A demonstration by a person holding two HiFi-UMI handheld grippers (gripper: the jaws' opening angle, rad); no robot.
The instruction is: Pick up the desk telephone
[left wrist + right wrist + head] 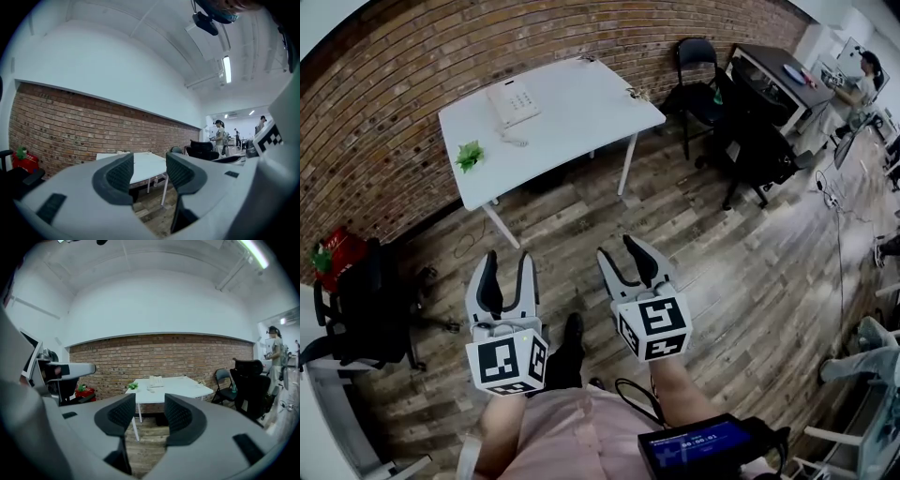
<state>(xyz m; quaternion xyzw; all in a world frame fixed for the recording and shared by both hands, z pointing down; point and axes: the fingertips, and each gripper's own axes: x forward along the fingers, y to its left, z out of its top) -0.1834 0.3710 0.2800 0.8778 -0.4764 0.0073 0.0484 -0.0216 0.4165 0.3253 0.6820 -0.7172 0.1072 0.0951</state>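
A white desk telephone with a coiled cord lies on the far left part of a white table against the brick wall; it also shows small on the table in the right gripper view. My left gripper and right gripper are held side by side over the wooden floor, well short of the table. Both stand open with nothing between their jaws. In the left gripper view the table shows between the jaws, the phone hidden.
A small green plant sits at the table's left edge. Black office chairs stand at the left, a folding chair and a dark desk at the right. A person stands far right. A red object sits by the wall.
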